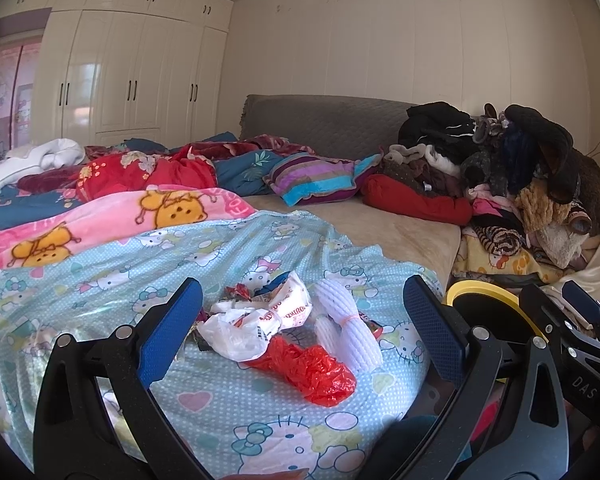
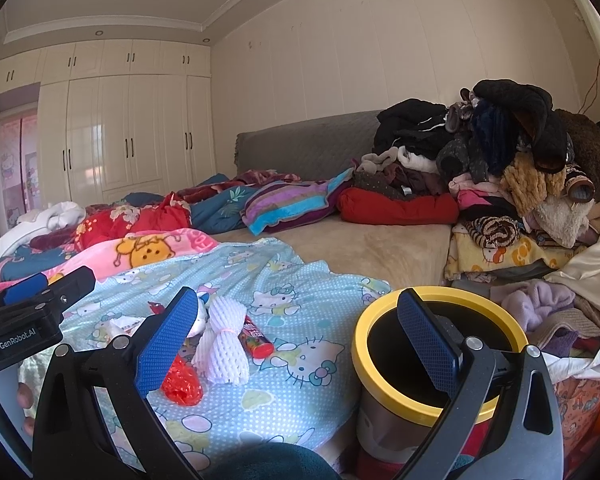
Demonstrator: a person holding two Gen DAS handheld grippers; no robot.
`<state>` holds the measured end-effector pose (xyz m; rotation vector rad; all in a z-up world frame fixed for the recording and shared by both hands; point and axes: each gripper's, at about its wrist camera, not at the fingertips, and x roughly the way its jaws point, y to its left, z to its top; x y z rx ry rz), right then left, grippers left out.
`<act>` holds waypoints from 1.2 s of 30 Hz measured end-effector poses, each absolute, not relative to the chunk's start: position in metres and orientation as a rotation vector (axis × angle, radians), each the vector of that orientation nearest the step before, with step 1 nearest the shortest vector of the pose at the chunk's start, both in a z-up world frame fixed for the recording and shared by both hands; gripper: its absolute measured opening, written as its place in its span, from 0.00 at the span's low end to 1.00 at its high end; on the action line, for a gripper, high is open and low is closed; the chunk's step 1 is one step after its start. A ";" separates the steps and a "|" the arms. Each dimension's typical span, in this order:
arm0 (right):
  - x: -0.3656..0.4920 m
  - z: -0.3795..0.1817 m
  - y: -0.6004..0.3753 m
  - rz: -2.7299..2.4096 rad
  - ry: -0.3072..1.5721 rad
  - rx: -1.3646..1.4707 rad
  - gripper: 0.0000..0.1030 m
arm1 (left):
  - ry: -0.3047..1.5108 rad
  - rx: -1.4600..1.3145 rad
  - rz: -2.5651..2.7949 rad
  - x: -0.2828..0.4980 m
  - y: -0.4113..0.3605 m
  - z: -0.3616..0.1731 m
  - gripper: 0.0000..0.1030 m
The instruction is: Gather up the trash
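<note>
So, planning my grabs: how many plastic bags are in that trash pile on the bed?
2: a white plastic bag at the pile's left and a red plastic bag beside it, nearest the camera. More may hide underneath.

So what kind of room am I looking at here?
A lived-in bedroom, most likely: a bed with a Hello Kitty sheet, a built-in wardrobe along the wall, and a pile of clothes.

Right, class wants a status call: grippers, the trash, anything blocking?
Left gripper open, empty; right gripper open, empty. Trash pile loose on Hello Kitty sheet. Yellow-rimmed bin alongside the bed, nothing blocking.
</note>
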<state>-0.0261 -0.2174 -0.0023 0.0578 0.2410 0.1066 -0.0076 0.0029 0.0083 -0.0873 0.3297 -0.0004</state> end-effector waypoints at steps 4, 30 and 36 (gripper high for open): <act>-0.022 -0.010 -0.213 0.129 0.245 0.024 0.94 | 0.341 -0.090 0.015 -0.008 0.004 0.006 0.90; 0.060 -0.020 -0.140 0.352 0.417 -0.032 0.94 | 0.430 -0.210 0.115 0.042 0.083 -0.011 0.90; 0.092 -0.037 -0.146 0.341 0.517 -0.015 0.91 | 0.470 -0.231 0.050 0.067 0.082 -0.028 0.90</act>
